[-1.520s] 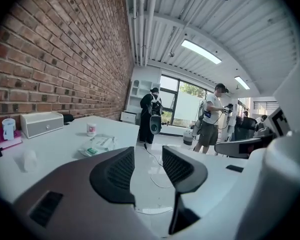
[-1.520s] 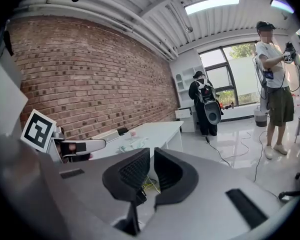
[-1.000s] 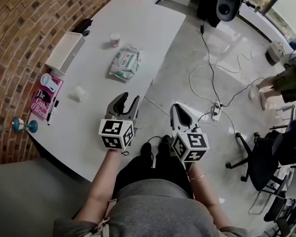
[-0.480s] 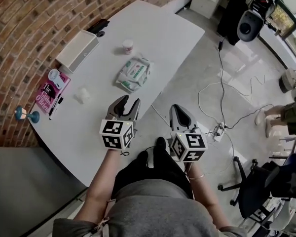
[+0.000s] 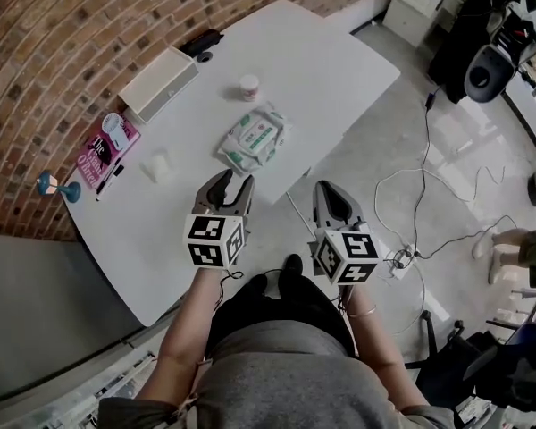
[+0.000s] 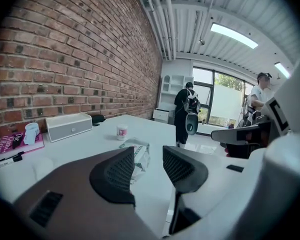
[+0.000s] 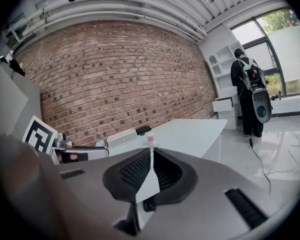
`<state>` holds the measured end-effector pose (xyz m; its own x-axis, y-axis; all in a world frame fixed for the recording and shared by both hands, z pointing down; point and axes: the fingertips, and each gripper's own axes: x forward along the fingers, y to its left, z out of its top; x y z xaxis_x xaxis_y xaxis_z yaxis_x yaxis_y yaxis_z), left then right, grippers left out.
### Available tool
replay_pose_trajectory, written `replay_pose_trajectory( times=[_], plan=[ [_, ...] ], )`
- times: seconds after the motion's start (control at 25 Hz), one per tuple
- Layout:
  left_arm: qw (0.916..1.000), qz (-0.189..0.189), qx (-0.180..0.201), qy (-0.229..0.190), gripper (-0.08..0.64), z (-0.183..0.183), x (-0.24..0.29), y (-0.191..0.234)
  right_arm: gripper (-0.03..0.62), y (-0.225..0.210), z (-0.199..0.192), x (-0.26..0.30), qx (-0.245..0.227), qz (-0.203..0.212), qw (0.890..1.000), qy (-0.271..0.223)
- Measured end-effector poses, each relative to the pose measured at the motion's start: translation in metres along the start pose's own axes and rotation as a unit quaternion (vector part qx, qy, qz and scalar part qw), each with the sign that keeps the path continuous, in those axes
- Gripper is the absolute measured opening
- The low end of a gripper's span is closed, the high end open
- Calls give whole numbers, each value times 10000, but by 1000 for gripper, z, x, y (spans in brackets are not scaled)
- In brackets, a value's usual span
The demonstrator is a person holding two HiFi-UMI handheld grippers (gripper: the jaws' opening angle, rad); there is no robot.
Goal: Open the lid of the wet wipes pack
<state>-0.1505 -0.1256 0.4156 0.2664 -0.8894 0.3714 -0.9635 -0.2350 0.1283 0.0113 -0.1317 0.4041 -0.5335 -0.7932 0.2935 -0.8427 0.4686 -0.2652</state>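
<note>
Grey top (image 5: 277, 378), black trousers (image 5: 255, 311), thin wrist bracelet (image 5: 363, 312).

In your head view, the wet wipes pack (image 5: 253, 137) is too small to tell whether its lid is raised or flat, and its print can't be read. In your left gripper view, one jaw of the left gripper (image 6: 149, 153) covers the pack's near end. A white round thing (image 5: 113, 129) hides part of the title on the pink book (image 5: 91, 161). The right edge cuts off the person (image 5: 523, 244) above the leg.
</note>
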Motion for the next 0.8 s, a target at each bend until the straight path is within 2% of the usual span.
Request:
replay_pose_trajectory(
  times=[0.4, 0.8],
  plan=[
    [9984, 524, 168, 161, 170, -1, 8, 1, 26, -4, -4, 26, -162, 596, 9977, 271],
    [9965, 605, 418, 408, 171, 3, 29, -2, 26, -2, -17, 45, -339, 890, 9941, 511]
  ],
)
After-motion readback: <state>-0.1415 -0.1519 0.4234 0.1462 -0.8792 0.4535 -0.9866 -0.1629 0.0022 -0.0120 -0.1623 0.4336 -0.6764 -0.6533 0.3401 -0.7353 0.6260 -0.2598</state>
